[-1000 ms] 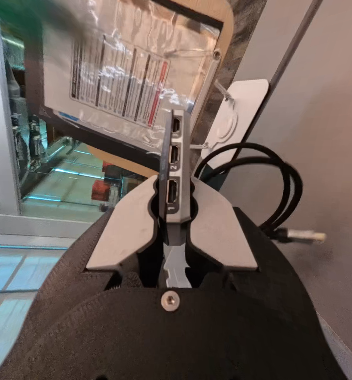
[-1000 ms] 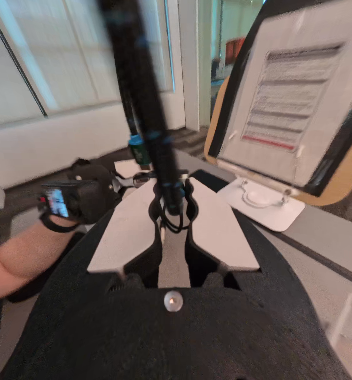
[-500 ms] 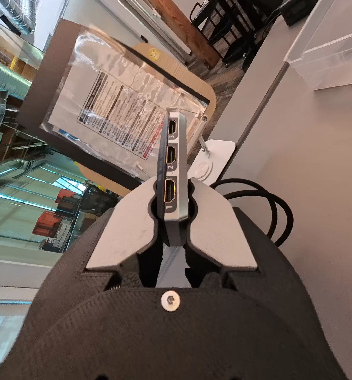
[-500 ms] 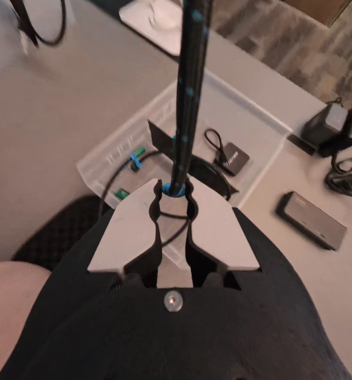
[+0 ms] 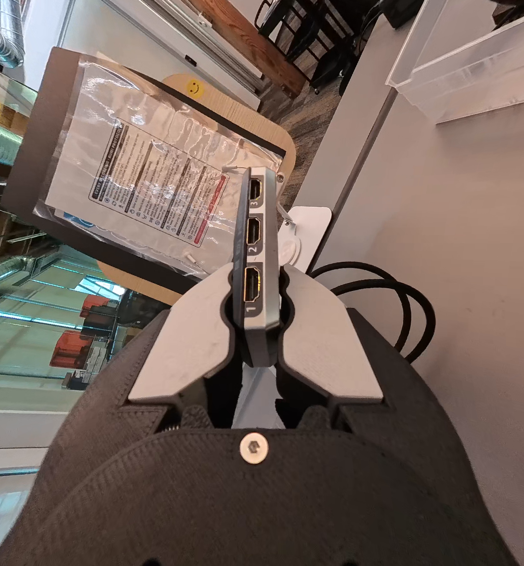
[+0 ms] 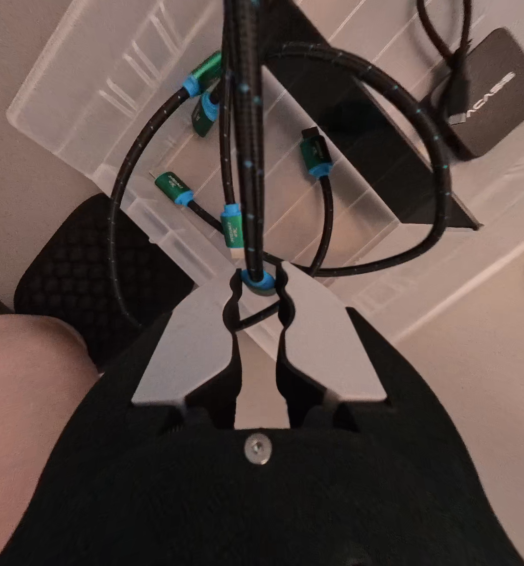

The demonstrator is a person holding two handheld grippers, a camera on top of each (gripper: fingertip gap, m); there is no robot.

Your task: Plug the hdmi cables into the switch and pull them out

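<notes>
My left gripper (image 5: 256, 275) is shut on the grey HDMI switch (image 5: 259, 254) and holds it in the air on edge. Its three gold ports face me and all stand empty. The switch's own black cable (image 5: 407, 306) loops on the grey table behind. My right gripper (image 6: 258, 275) is shut on an HDMI cable plug (image 6: 256, 283) with a blue collar. Its braided black cable (image 6: 248, 153) runs away from the fingers, over a clear tray (image 6: 86, 76). Several other green plugs (image 6: 314, 153) with blue collars lie in that tray.
A sign board in a plastic sleeve (image 5: 150, 183) stands on a white base (image 5: 309, 232) behind the switch. A clear box (image 5: 474, 70) sits at the far right. A dark flat device (image 6: 493, 101), a black box (image 6: 392, 137) and a black mesh pad (image 6: 95, 269) lie near the tray.
My right gripper has swung down with the plug from facing the sign board to above the tray. My left gripper has tilted and steadied with the switch.
</notes>
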